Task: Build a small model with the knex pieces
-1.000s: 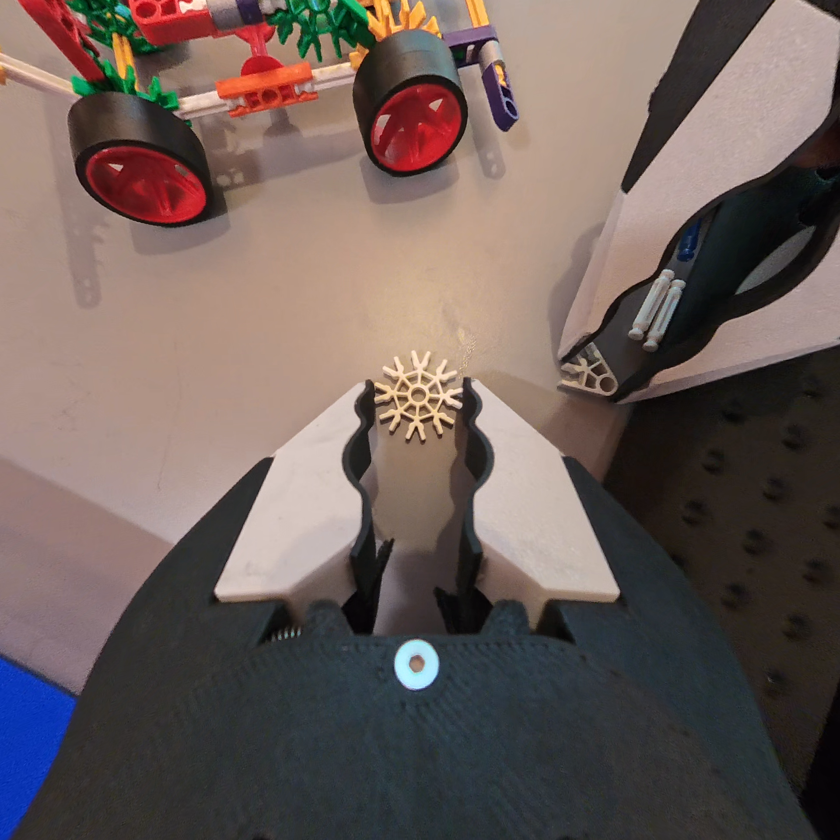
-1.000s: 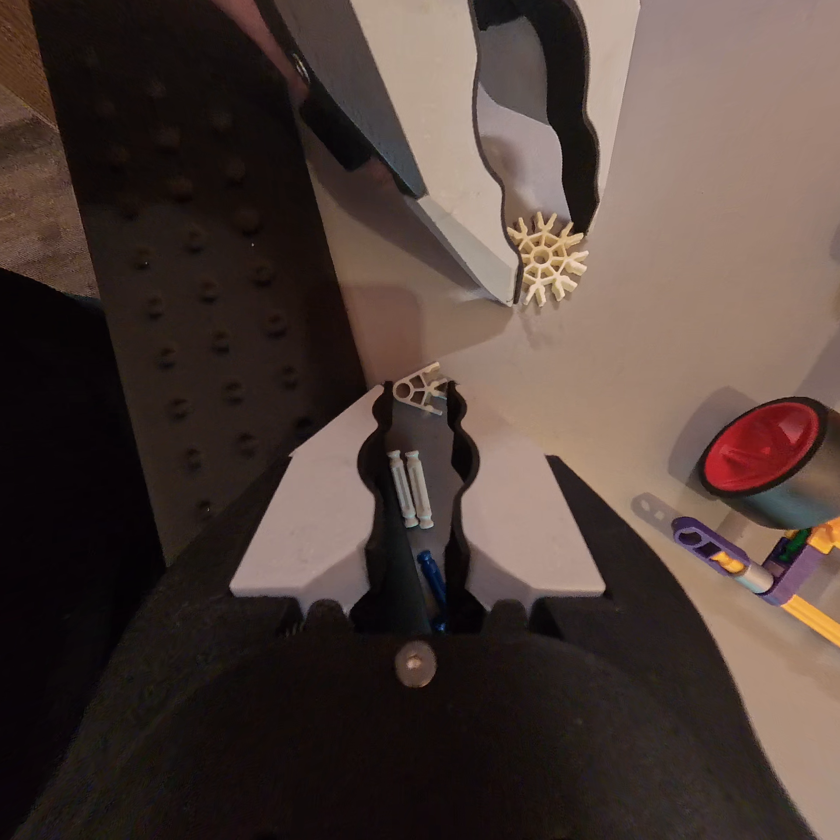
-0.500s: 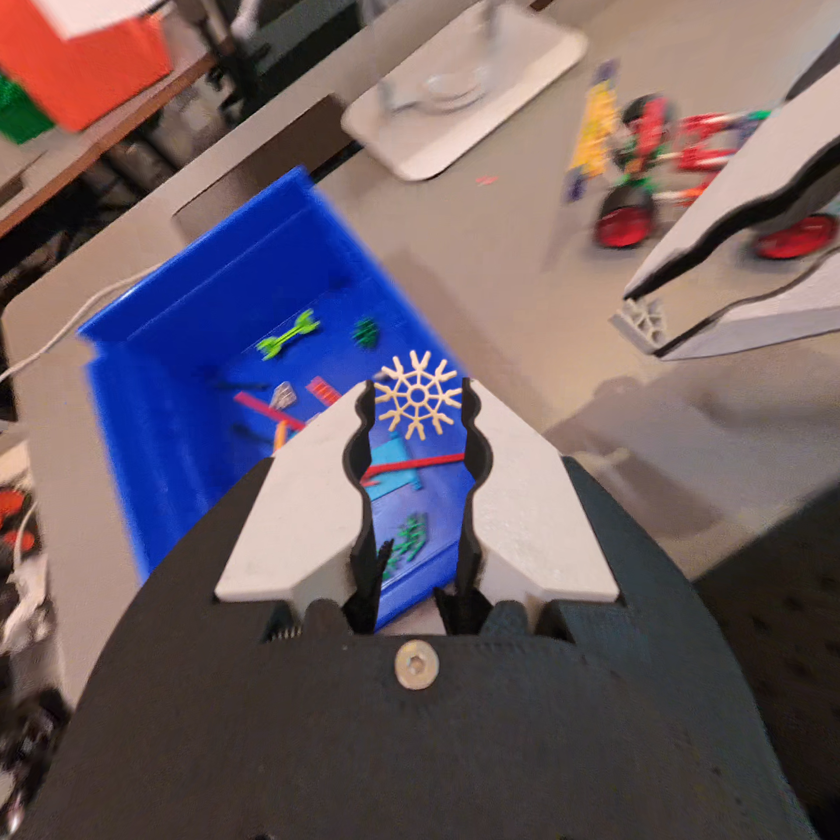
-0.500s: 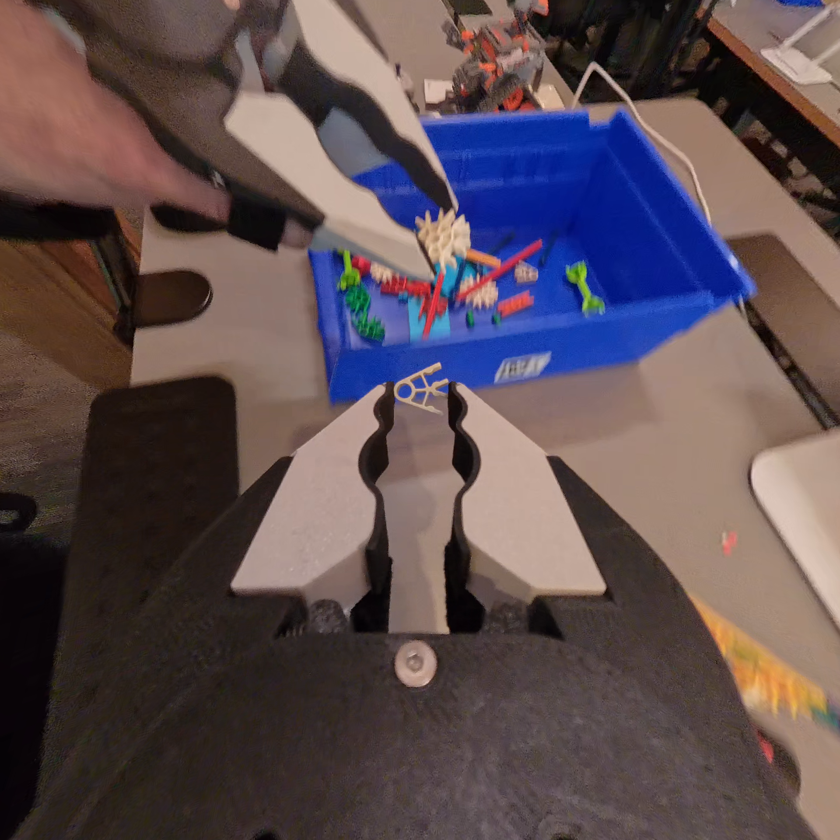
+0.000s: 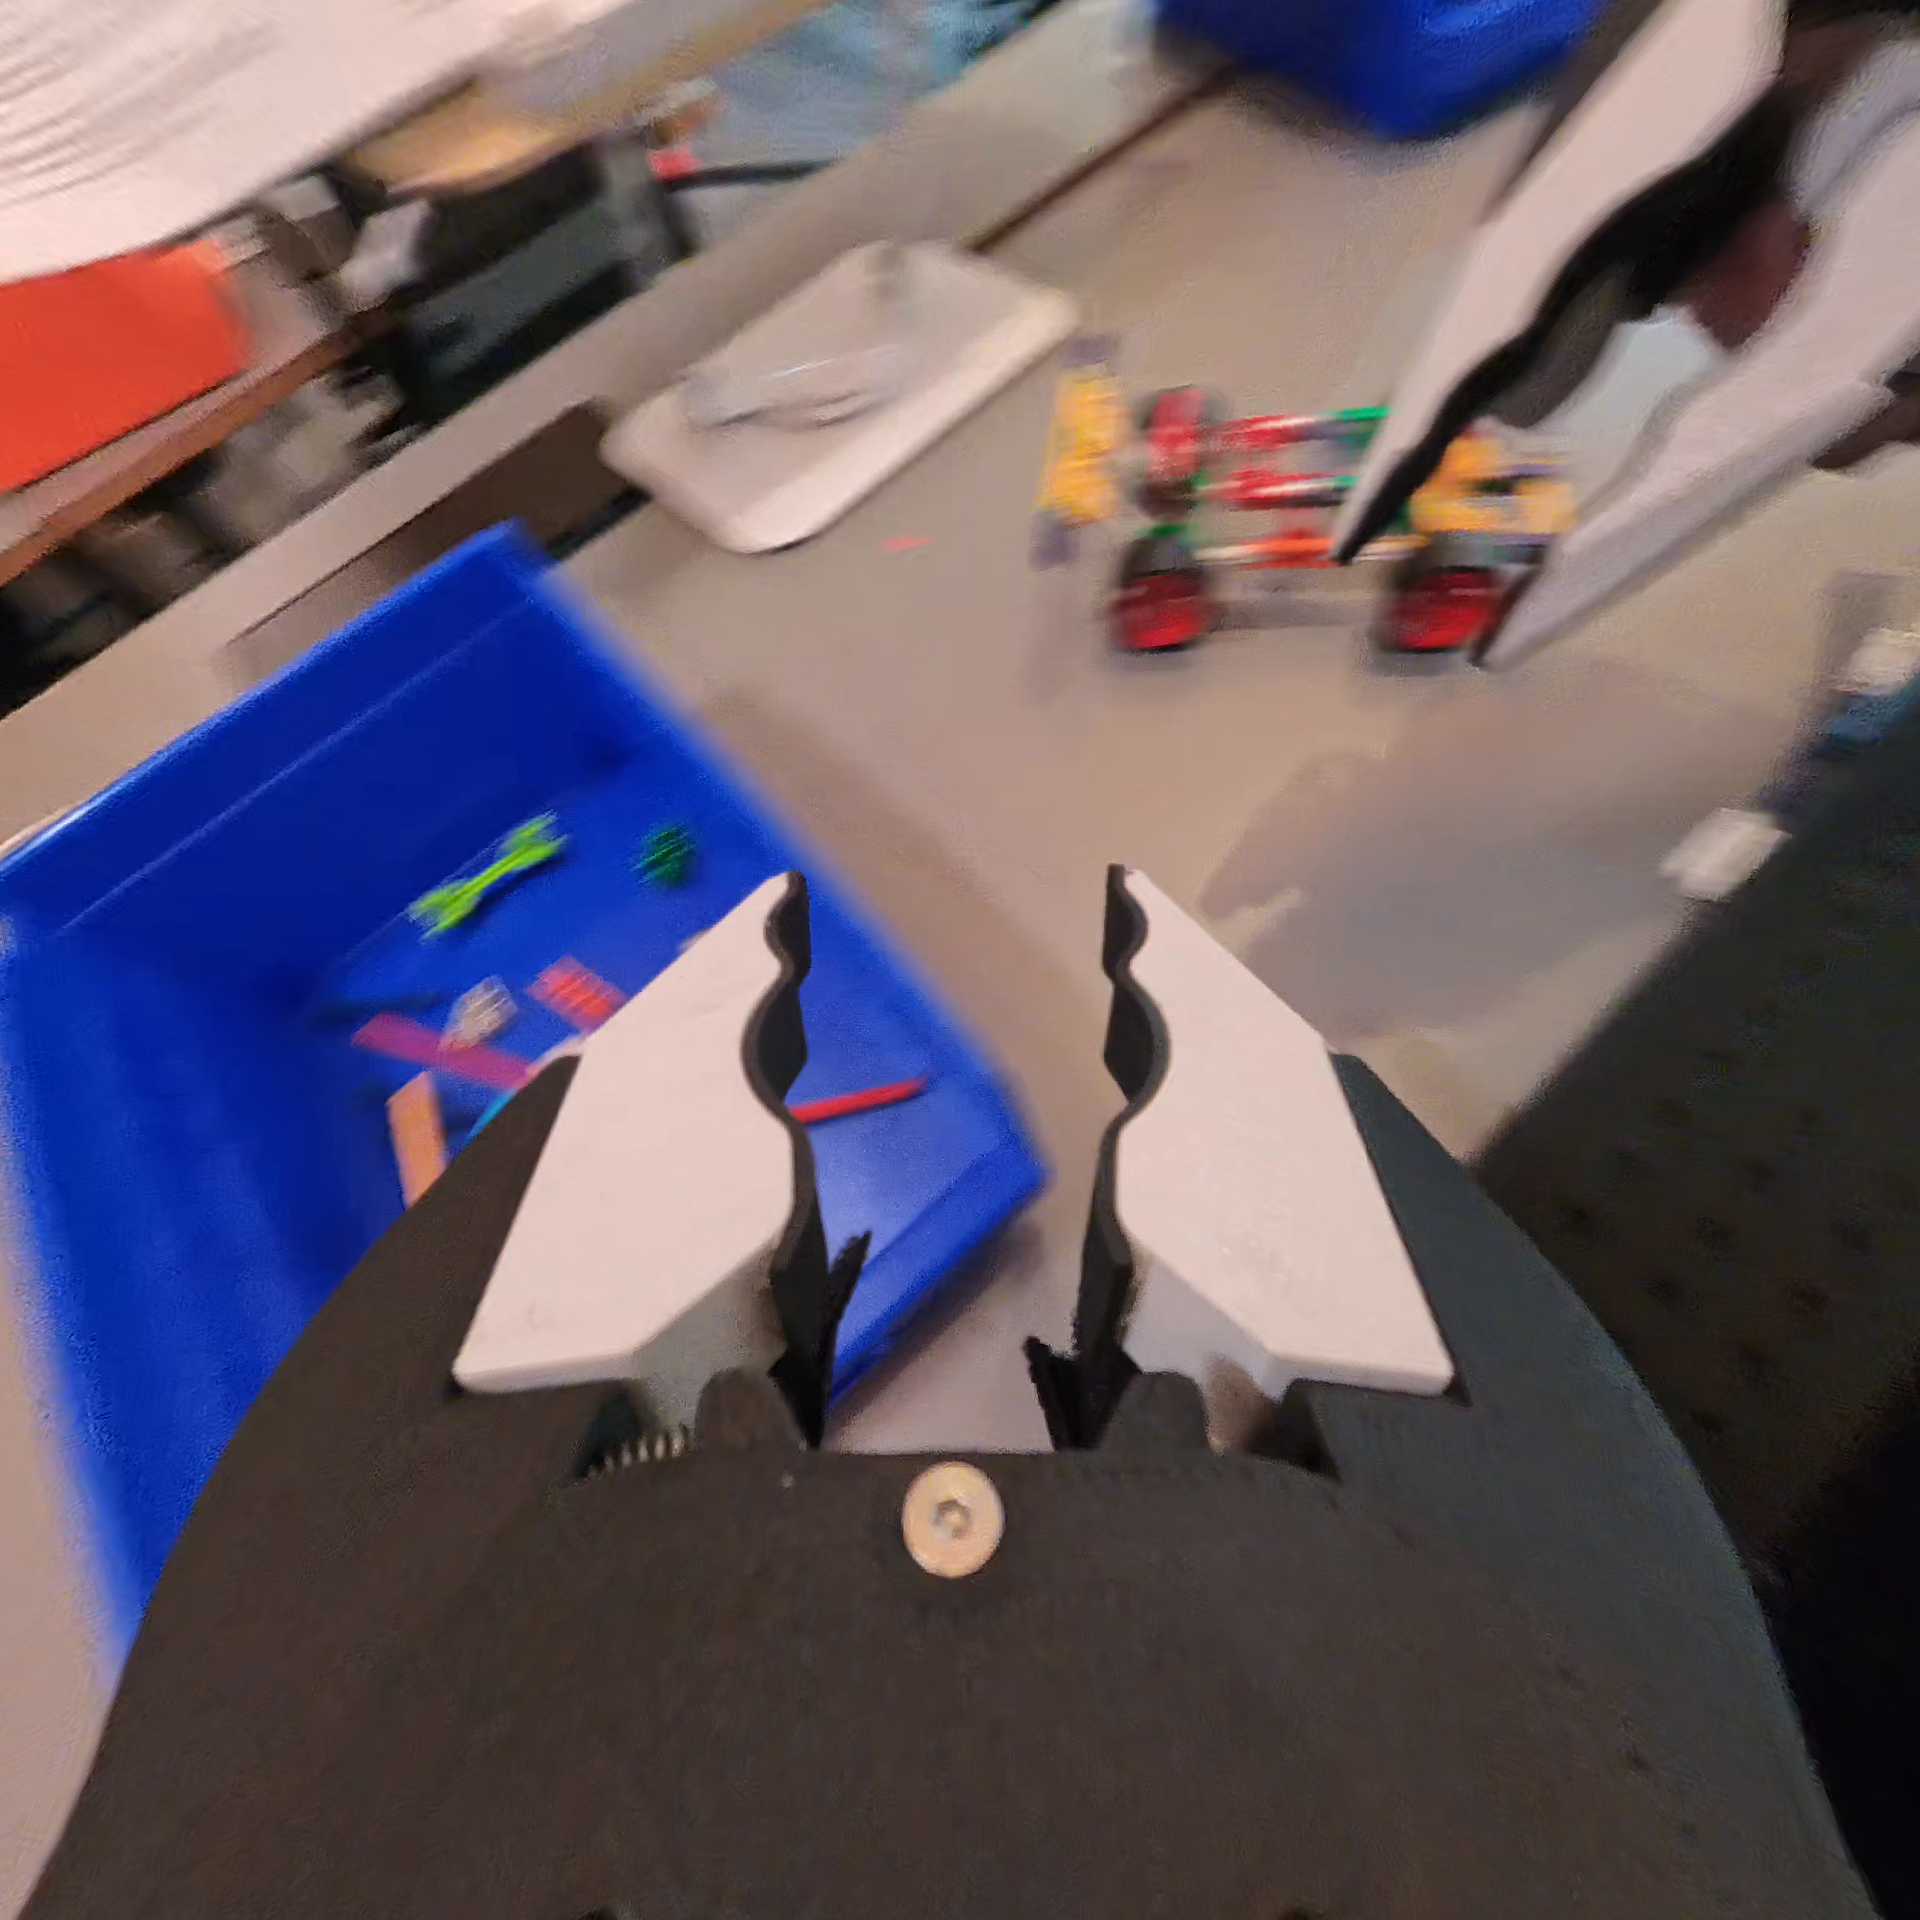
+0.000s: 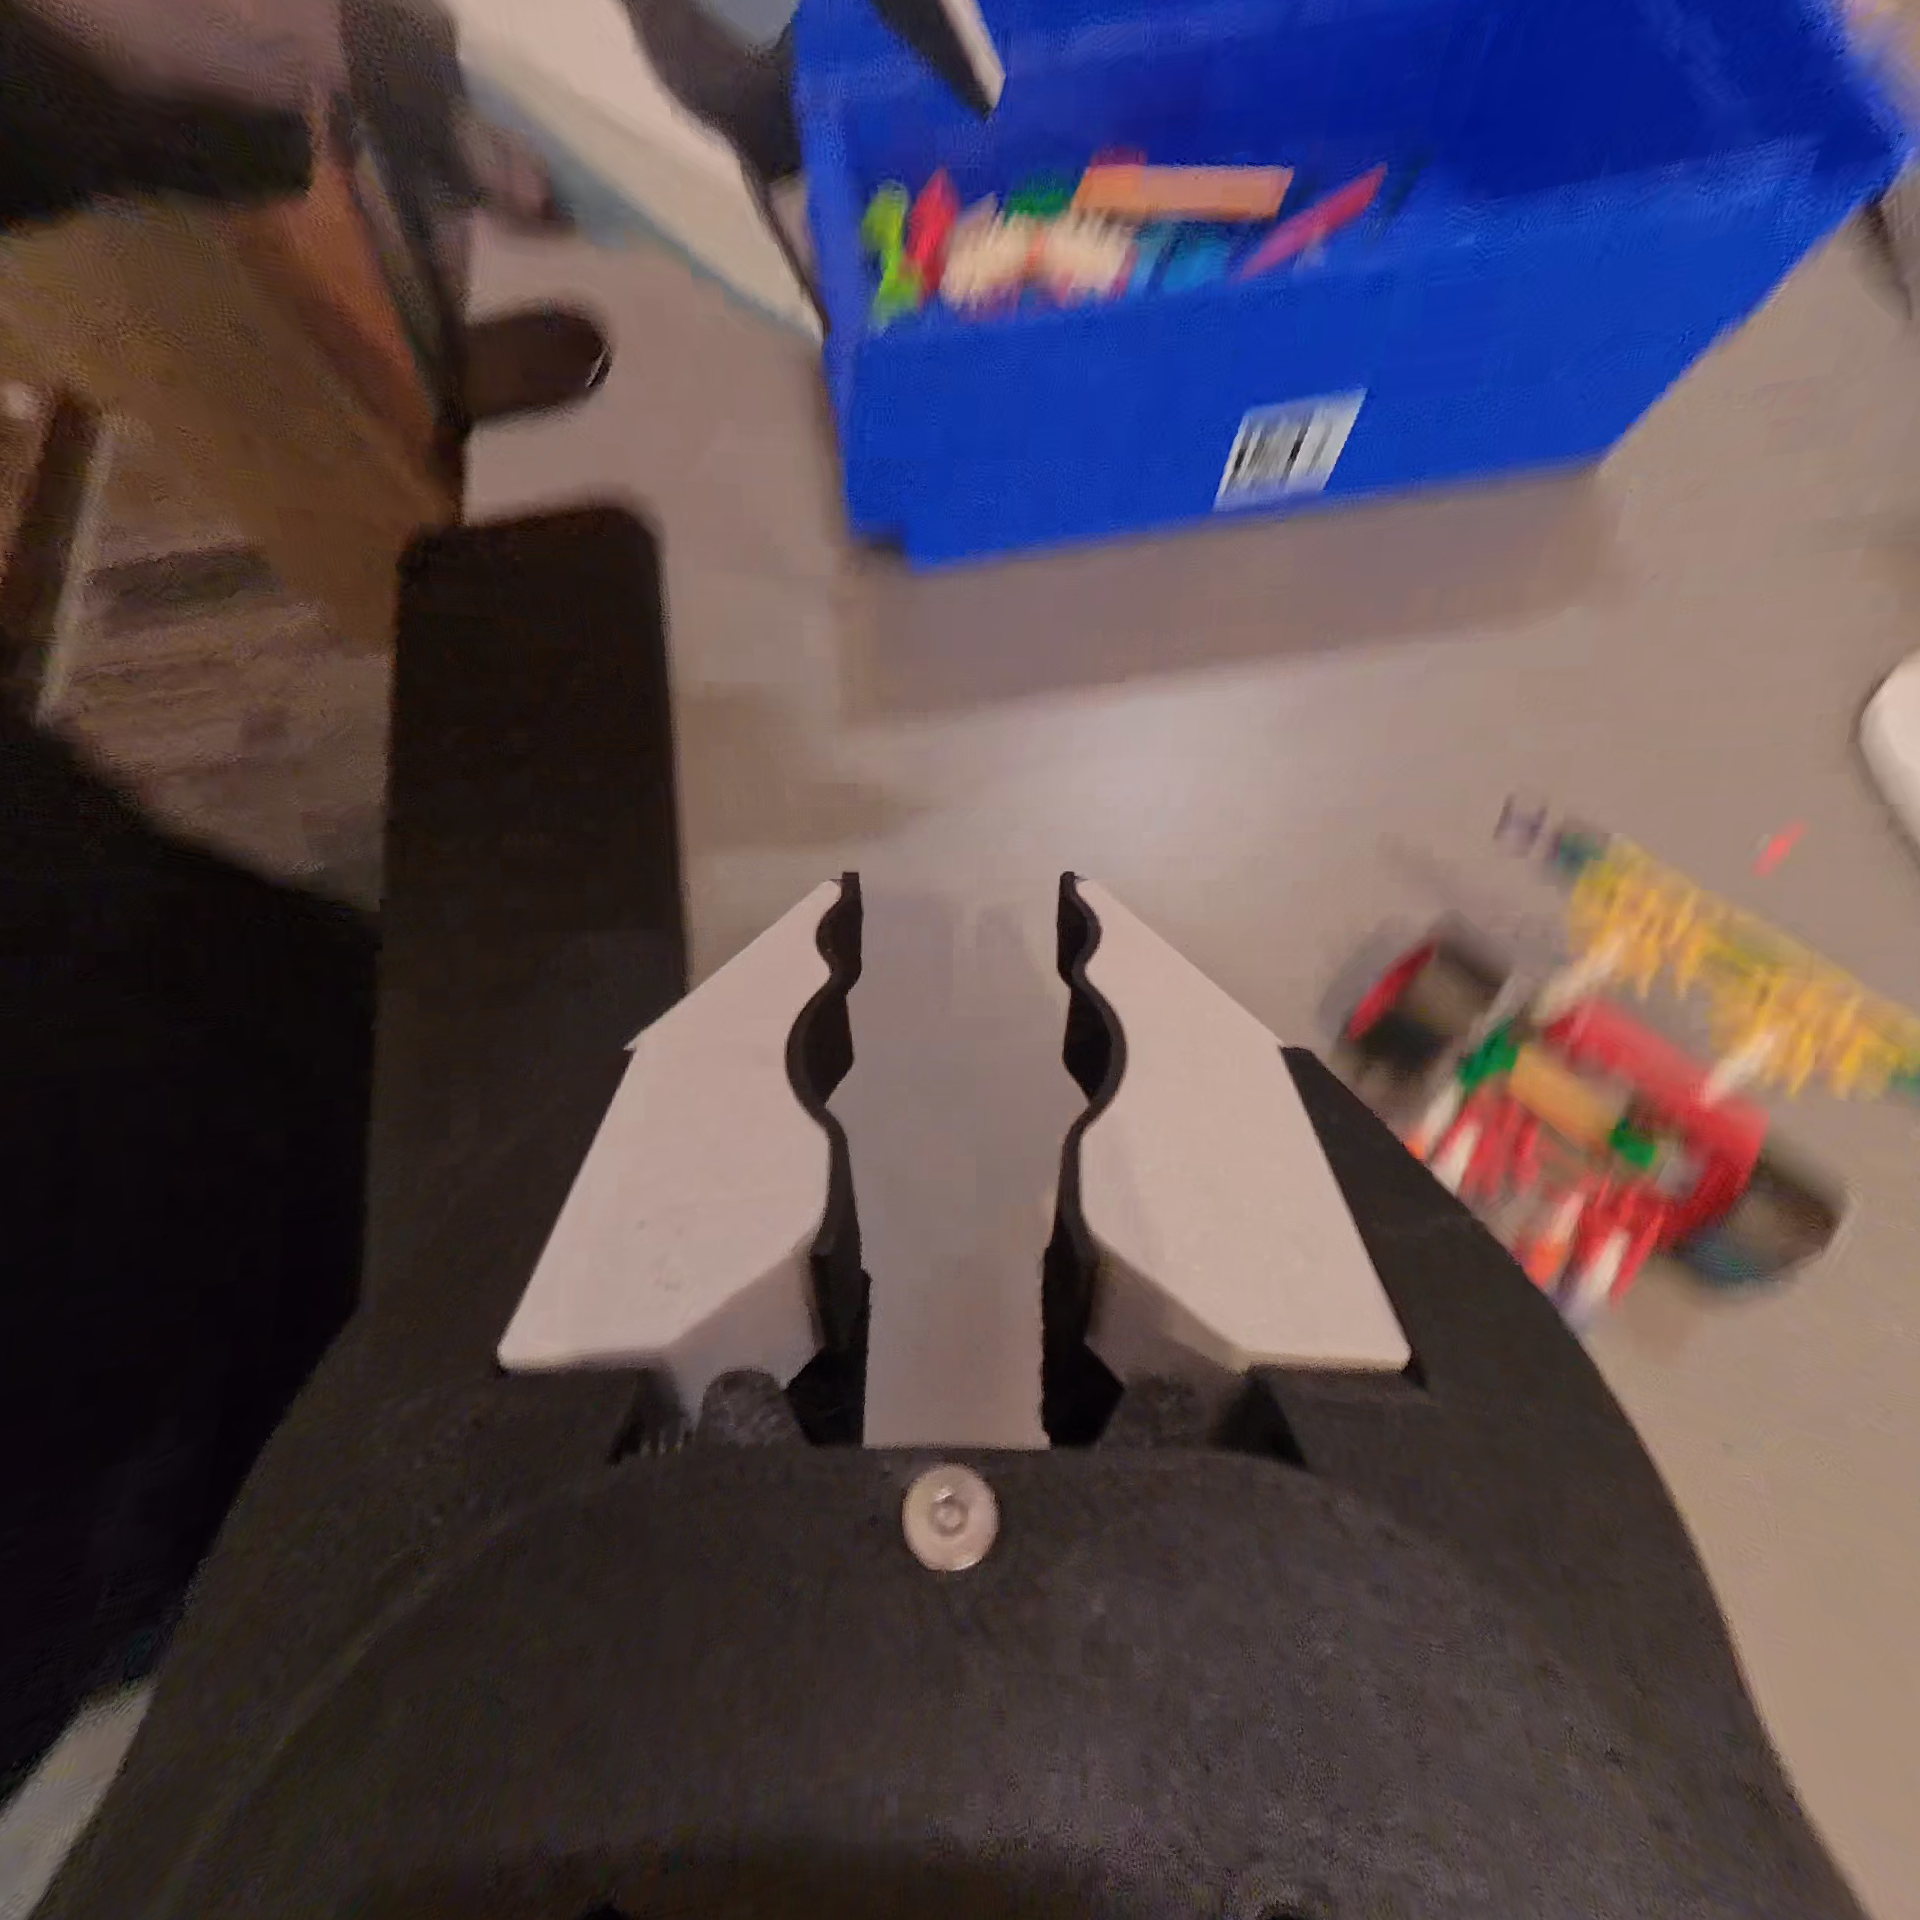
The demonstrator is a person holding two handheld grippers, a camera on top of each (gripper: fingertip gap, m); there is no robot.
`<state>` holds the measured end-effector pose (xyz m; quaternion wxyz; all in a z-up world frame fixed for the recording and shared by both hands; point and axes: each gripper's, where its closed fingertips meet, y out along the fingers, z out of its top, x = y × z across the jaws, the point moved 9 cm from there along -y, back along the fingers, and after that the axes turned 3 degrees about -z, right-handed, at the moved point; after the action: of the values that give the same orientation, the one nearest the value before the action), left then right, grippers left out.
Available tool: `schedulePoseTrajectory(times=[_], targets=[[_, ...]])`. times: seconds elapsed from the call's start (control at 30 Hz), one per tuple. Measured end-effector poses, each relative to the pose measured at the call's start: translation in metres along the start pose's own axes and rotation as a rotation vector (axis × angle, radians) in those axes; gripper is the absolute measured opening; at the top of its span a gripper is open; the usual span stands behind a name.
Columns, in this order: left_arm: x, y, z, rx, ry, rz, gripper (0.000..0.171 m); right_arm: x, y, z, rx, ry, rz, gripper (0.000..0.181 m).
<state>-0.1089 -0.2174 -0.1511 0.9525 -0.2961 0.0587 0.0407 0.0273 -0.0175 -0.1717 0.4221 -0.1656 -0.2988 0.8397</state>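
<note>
My left gripper is open and empty, held above the right rim of a blue bin that holds several coloured construction-toy pieces. My right gripper is open and empty over the grey table, with the bin ahead of it. It also shows open in the left wrist view, in front of a wheeled toy car built from rods and connectors. The car lies to the right in the right wrist view. Both views are blurred.
A black dotted mat lies at the table's near edge, also seen in the right wrist view. A white tray sits behind the bin. The left gripper's fingertip shows above the bin. Another blue bin stands far back.
Both grippers have opened. The white snowflake connector has left the left gripper and the small white connector has left the right; neither is seen now. Both views have swung.
</note>
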Motion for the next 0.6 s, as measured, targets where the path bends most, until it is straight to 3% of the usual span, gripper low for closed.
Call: schedulePoseTrajectory(times=[0.13,0.23,0.4,0.6], targets=[[0.082,0.05,0.02,-0.046,0.174,-0.388,0.05,-0.006,-0.068,-0.103,-0.159,0.076,0.026,0.031],[0.131,0.096,0.015,-0.15,0.284,-0.572,0.048,-0.016,-0.088,-0.148,-0.245,0.102,0.042,0.031],[0.173,0.142,0.003,-0.224,0.316,-0.764,0.048,-0.036,-0.07,-0.16,-0.259,0.076,0.082,0.03],[0.186,0.154,-0.003,-0.267,0.319,-0.815,0.039,-0.043,-0.051,-0.157,-0.245,0.043,0.122,0.028]])
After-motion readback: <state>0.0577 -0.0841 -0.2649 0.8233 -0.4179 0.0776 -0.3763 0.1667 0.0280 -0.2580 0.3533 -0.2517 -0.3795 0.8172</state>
